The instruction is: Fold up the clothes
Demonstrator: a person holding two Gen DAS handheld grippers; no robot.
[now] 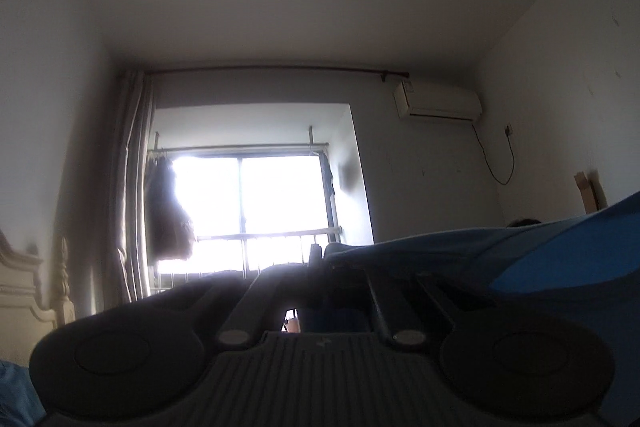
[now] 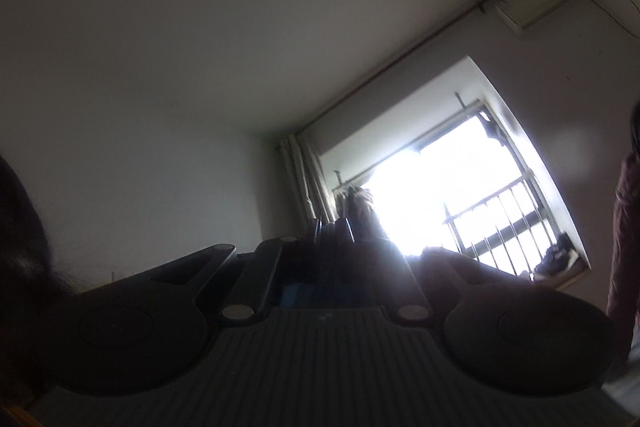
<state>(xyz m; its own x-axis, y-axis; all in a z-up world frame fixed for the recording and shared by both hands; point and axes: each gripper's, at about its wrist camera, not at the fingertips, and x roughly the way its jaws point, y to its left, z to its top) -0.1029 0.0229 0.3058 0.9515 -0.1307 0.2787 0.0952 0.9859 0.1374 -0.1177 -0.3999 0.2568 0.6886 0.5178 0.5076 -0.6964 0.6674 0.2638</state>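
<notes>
Up high, the left gripper (image 1: 316, 255) points toward the bright window (image 1: 248, 203), jaws clenched on blue cloth (image 1: 540, 255) that stretches off to the right. Likewise clenched, the right gripper (image 2: 332, 227) shows dark against the glare; any cloth between its jaws is unclear.
</notes>
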